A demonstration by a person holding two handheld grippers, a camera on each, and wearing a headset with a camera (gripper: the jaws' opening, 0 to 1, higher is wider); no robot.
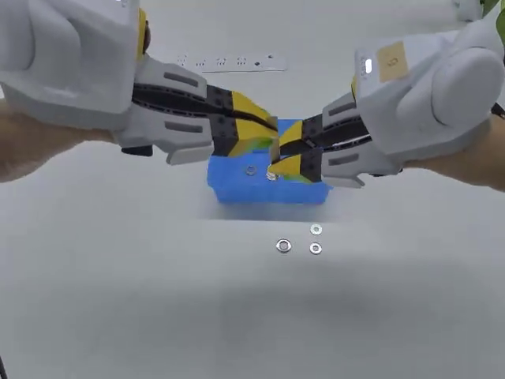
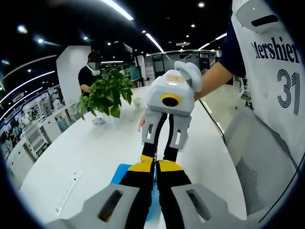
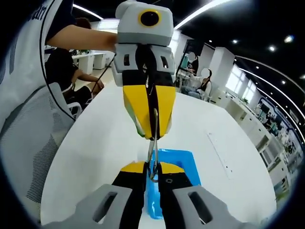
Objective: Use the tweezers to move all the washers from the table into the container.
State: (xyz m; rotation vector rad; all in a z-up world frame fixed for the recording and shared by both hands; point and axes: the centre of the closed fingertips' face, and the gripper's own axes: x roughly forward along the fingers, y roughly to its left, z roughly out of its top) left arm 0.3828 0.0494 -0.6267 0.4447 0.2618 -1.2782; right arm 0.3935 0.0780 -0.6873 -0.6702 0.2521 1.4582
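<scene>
My left gripper reaches in from the upper left of the head view, its jaws pressed narrow on the upper end of the tweezers. I judge it serves as the carrier that keeps the tool steady. At frame centre, under both sets of jaws, sits the blue container, with one washer already lying inside. A silvery glint just right of that washer may be another at the tweezer tips, but I cannot tell. My right gripper comes in from the upper right. In its own view its jaws stand close on either side of the tweezers' lower end, probably to squeeze and release the arms. Below and right of the container, three washers wait in a tight cluster on the table.
</scene>
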